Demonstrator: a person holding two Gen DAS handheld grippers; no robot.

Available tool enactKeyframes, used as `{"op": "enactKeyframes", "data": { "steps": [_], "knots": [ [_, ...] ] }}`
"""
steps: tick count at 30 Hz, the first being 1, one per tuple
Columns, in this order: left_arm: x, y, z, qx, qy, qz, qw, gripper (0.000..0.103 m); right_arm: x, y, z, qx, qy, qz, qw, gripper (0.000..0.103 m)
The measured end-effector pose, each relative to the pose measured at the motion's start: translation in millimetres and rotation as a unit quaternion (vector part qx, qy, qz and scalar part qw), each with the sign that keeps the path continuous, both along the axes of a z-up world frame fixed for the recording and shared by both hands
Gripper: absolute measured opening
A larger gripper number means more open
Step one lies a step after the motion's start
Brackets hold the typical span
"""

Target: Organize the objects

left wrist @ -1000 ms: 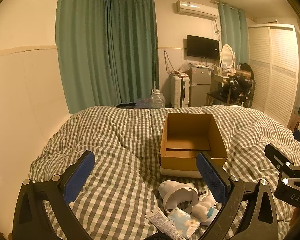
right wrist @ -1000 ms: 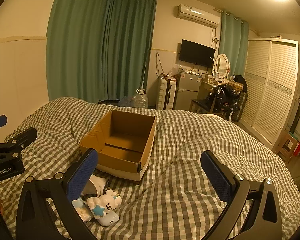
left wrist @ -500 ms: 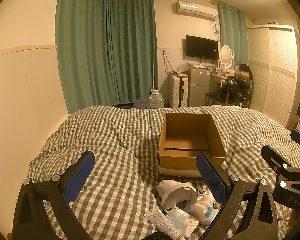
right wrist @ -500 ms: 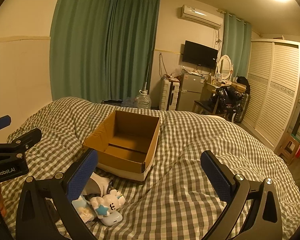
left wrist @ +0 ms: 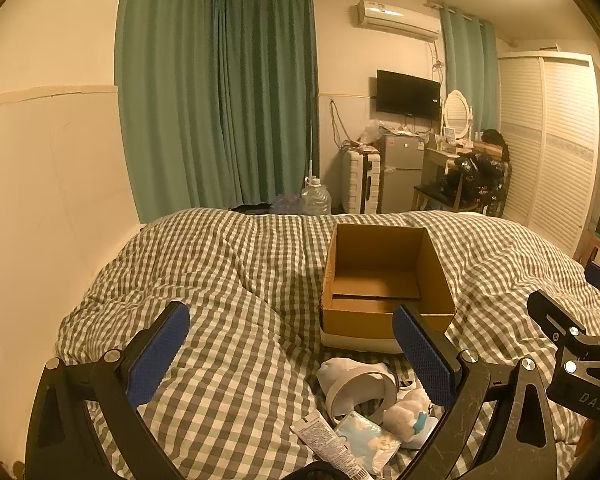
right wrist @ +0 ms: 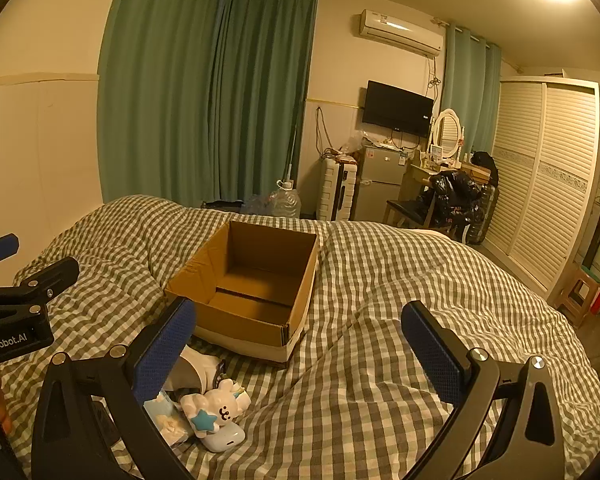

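An open, empty cardboard box [left wrist: 384, 280] [right wrist: 252, 280] sits on the checked bed. In front of it lies a small pile: a white rolled cloth item [left wrist: 356, 384], a tube [left wrist: 328, 446], a pale blue packet [left wrist: 368, 438] and a white bear toy with a blue star [right wrist: 216, 406] on a white case [right wrist: 226, 438]. My left gripper [left wrist: 292, 352] is open and empty, above and just behind the pile. My right gripper [right wrist: 300, 348] is open and empty, to the right of the pile. Each gripper shows at the edge of the other's view.
The green-checked duvet [right wrist: 400, 300] covers the whole bed. A cream wall [left wrist: 40, 200] runs along the left side. Beyond the bed's foot stand a water jug [left wrist: 316, 200], a suitcase [left wrist: 360, 188], a small fridge [left wrist: 400, 172] and a white wardrobe [right wrist: 548, 184].
Both grippers have drawn back and lifted very slightly; the box and the pile sit a little lower and farther in view. Both stay open.
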State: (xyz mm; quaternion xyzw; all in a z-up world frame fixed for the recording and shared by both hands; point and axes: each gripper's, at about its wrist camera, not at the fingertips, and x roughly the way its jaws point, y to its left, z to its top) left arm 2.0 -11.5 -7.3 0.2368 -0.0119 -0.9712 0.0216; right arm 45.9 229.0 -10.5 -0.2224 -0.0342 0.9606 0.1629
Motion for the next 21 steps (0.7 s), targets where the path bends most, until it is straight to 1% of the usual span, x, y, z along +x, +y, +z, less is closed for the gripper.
{"op": "enactKeyframes", "data": {
  "steps": [12, 21],
  "knots": [
    [-0.7, 0.8, -1.2, -0.001, -0.002, 0.000, 1.0000, 0.103, -0.6, 2.1, -1.9, -0.002, -0.005, -0.008, 1.000, 0.103],
    [0.4, 1.3, -2.8, -0.004, 0.000, 0.001, 1.0000, 0.103, 0.3, 1.1, -2.8, -0.008, -0.002, 0.005, 1.000, 0.103]
  ]
}}
